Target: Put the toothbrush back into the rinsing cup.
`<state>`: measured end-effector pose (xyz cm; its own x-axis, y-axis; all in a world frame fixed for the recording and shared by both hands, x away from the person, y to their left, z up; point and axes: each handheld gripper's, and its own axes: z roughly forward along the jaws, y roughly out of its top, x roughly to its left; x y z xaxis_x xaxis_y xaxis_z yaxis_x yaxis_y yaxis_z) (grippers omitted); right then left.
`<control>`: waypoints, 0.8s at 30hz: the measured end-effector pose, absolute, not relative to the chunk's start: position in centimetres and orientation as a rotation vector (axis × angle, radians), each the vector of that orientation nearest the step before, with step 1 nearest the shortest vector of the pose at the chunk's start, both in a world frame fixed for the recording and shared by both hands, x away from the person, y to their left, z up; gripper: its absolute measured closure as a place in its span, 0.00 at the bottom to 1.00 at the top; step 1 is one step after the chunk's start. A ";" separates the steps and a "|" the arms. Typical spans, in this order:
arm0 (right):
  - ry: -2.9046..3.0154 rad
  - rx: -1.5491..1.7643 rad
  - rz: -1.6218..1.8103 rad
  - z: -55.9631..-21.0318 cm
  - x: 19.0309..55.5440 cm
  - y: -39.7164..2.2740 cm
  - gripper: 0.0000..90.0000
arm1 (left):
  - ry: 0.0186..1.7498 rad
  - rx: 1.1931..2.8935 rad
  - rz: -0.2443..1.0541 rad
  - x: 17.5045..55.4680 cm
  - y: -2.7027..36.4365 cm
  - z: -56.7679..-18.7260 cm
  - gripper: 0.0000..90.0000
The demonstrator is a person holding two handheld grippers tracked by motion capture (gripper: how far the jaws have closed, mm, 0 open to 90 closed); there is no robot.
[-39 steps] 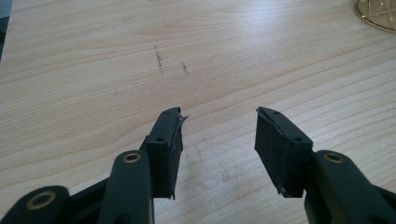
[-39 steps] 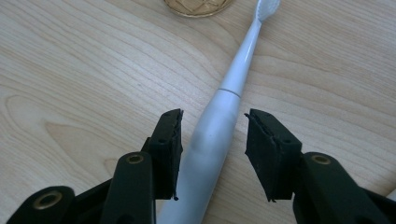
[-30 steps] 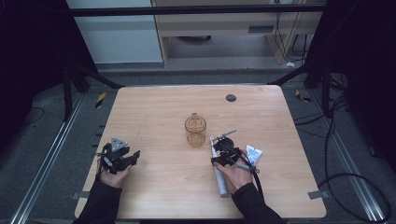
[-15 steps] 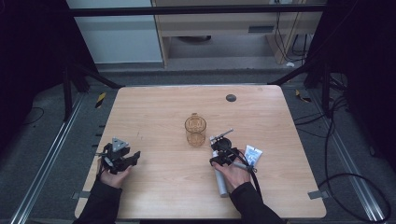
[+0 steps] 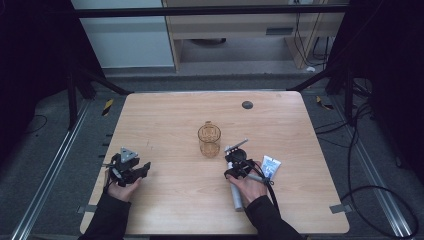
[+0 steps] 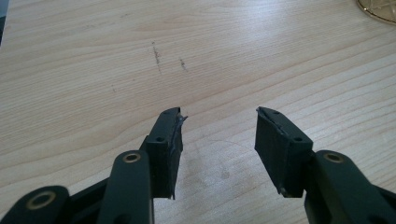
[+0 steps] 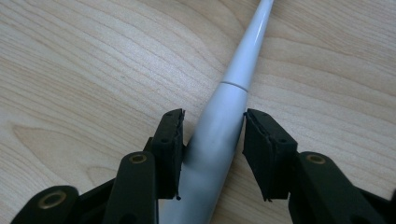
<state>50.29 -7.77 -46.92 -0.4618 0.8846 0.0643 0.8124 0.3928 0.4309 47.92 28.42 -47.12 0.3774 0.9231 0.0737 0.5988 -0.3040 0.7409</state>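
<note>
Right tongs [image 7: 212, 122] shifted slightly left, closed on grey toothbrush handle [image 7: 219, 140]; left tongs [image 6: 218, 128] wide, low over table [image 6: 93, 70].

**Table layout**

A round amber glass jar [image 5: 209, 139] stands near the middle of the pale wooden table [image 5: 175, 115]. Right of it and nearer the person lies a long grey tapered electric toothbrush [image 5: 235, 192], with a small white-and-blue tube [image 5: 270, 166] just right of that. A small dark disc [image 5: 247, 105] sits toward the far edge.
</note>
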 end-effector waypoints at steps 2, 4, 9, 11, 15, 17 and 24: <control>2.469 1.532 0.601 -47.0 50.3 -7.7 0.64 | 1.306 2.016 0.670 47.9 28.4 -47.1 0.56; 2.472 1.530 0.603 -47.0 50.4 -7.7 0.64 | 1.306 2.017 0.669 47.9 28.4 -47.1 0.56; 2.470 1.534 0.597 -47.2 50.5 -7.7 0.65 | 1.306 2.018 0.668 47.9 28.4 -47.1 0.56; 2.468 1.538 0.584 -47.3 50.6 -7.5 0.67 | 1.306 2.018 0.668 47.9 28.4 -47.2 0.56; 2.461 1.542 0.570 -47.3 50.5 -7.4 0.68 | 1.306 2.018 0.668 48.0 28.4 -47.2 0.56; 2.461 1.539 0.563 -47.3 50.5 -7.3 0.69 | 1.306 2.018 0.667 48.0 28.4 -47.2 0.56; 2.445 1.551 0.548 -47.3 50.6 -7.2 0.72 | 1.305 2.019 0.665 48.0 28.4 -47.2 0.56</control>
<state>50.57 -7.24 -47.27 -0.4323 0.9011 0.0339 0.8294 0.3826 0.4072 47.96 28.39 -47.17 0.3798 0.9222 0.0727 0.6005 -0.3055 0.7390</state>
